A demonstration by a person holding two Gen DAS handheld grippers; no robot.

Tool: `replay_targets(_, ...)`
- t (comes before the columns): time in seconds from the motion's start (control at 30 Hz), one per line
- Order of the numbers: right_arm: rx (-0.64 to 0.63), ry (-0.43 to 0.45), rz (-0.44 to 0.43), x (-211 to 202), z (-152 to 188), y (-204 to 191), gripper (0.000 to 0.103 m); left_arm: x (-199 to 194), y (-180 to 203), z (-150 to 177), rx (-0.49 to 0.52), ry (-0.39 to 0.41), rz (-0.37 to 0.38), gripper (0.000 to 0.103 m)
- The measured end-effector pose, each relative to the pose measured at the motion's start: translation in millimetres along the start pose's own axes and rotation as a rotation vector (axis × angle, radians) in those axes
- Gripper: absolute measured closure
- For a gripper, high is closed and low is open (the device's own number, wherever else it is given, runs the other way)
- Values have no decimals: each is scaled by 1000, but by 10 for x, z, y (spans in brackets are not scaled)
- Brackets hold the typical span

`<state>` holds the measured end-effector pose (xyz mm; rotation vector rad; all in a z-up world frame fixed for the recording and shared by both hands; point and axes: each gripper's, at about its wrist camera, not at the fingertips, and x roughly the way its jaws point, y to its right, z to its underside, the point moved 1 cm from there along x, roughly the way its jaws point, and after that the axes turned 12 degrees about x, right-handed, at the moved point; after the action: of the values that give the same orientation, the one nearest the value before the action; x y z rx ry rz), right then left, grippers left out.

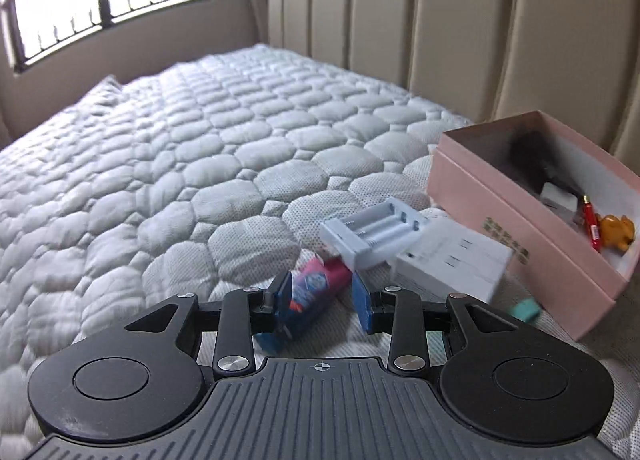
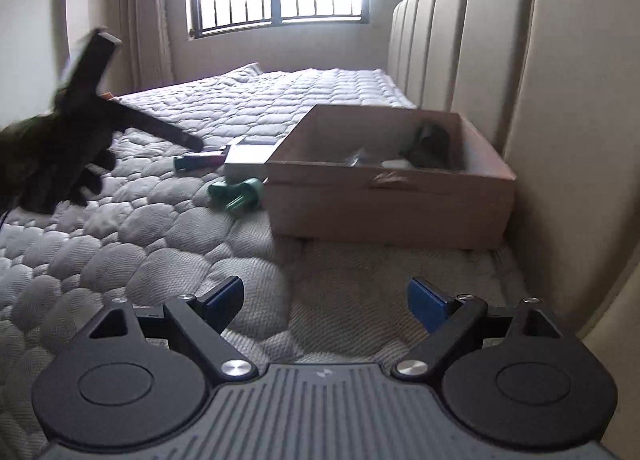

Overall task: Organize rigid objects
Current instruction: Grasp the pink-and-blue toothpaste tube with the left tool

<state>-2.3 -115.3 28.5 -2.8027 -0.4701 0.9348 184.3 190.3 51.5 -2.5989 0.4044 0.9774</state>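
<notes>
On the bed (image 1: 180, 163), a pink tube (image 1: 316, 288) is straddled by the half-open left gripper (image 1: 320, 300), long axis running forward-right; the right gripper (image 2: 326, 302), wide and empty, is well apart.

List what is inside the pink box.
Inside the pink box: an orange figurine, a red pen-like stick, a white block and a blurred dark object. The near wall hides the floor beneath.

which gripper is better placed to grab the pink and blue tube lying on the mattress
Left. The left gripper is open with the pink and blue tube between its fingers; the right gripper is open over bare quilted mattress.
</notes>
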Motion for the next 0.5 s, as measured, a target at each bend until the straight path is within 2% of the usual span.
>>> replay_targets(0.07,25,-11,-18,14,15,24,14,121,-46,-37,29,-50,35,66)
replay_targets(0.13,36,-20,-18,34,40,45,14,230,-56,-43,65,-93,17,65)
replay_targets(0.23,46,-32,-21,70,38,79,14,360,-93,-37,68,-130,28,55)
replay_targets(0.37,55,-46,-23,131,46,87,14,466,-77,-55,69,-147,51,55)
replay_targets(0.5,54,-52,-24,139,55,87,14,398,17,-62,100,-144,28,65)
